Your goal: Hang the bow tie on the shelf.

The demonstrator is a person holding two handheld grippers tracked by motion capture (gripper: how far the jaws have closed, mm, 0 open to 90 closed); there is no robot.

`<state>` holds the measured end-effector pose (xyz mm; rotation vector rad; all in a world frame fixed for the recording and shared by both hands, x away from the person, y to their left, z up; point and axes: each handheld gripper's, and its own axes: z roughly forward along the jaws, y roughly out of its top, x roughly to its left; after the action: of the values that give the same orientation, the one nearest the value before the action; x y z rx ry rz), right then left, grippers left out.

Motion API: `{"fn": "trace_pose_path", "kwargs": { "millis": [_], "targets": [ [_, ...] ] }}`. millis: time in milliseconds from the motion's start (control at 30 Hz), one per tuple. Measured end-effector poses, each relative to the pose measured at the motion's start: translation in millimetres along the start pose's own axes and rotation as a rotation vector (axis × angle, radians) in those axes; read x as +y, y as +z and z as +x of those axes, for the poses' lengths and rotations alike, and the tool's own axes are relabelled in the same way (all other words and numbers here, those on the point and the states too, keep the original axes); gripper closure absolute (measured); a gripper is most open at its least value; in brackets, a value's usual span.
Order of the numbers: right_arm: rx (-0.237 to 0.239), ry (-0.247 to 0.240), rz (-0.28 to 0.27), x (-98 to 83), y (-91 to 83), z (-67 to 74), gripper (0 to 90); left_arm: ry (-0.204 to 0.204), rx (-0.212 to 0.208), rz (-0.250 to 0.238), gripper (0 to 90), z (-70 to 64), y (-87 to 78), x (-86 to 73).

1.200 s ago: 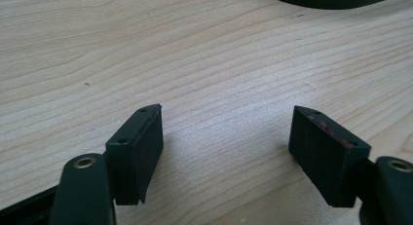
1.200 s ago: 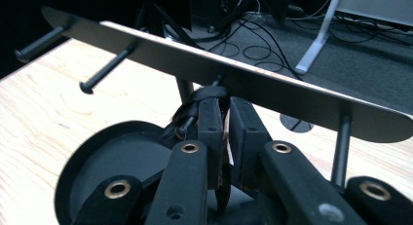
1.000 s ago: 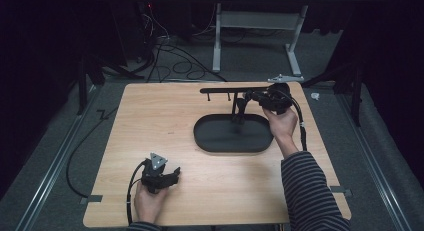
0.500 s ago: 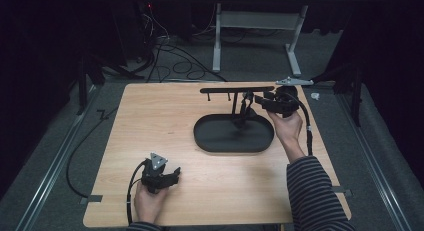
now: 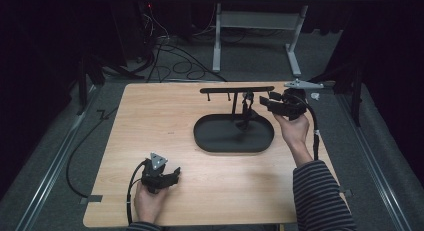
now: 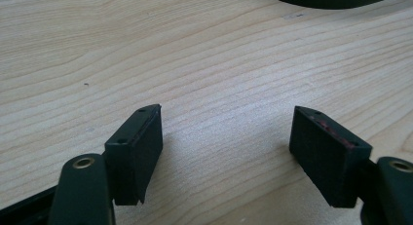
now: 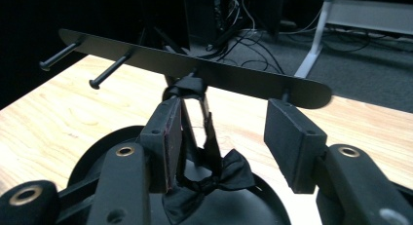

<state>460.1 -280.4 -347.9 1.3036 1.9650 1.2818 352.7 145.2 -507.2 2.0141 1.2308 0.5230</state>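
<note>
**Both tongs spread, a bow tie hanging on the stand**

The right tongs (image 7: 221, 137) are spread, with nothing between the jaws. In the right gripper view they point at a black bow tie (image 7: 214, 178) that hangs by its strap from the post of a stand (image 7: 195, 66); the bow itself lies low, just over the stand's oval base (image 7: 97, 152). The left jaw sits close beside the strap, though whether it touches cannot be told. The stand's flat top bar runs across above the jaws, with two pegs sticking out near its far end. In the high view the right tongs (image 5: 267, 102) are held up by the right hand (image 5: 292, 131) at the right end of the bar, near the worktop's far right edge.

The left tongs (image 6: 226, 147) are also spread wide and hold nothing. Their jaws lie low over bare wood. In the high view the left tongs (image 5: 172, 175) rest in the left hand (image 5: 147, 201) near the front edge of the worktop (image 5: 150, 121), well apart from the stand (image 5: 235, 111). A cable loops from them off the front left corner.
</note>
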Motion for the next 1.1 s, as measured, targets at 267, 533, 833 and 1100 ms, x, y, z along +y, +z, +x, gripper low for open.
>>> {"fn": "trace_pose_path", "kwargs": {
  "millis": [267, 533, 833, 1100],
  "targets": [
    [0.004, -0.004, -0.006, -5.2, -4.4, -2.5, 48.1, 0.0, -0.001, 0.0, 28.5, 0.0, 0.0, 0.0],
    [0.032, 0.007, -0.02, -3.8, -16.4, -1.2, 46.8, 0.0, -0.002, 0.002, 28.5, 0.3, -0.2, 0.0],
    [0.03, -0.011, -0.038, -8.1, -32.8, 0.1, 46.1, -0.001, -0.002, 0.0, 28.3, 0.4, -0.2, 0.0],
    [-0.008, -0.045, -0.006, -17.1, -38.6, 1.7, 45.9, 0.0, -0.002, 0.002, 28.3, 0.4, -0.2, 0.0]
  ]
}}
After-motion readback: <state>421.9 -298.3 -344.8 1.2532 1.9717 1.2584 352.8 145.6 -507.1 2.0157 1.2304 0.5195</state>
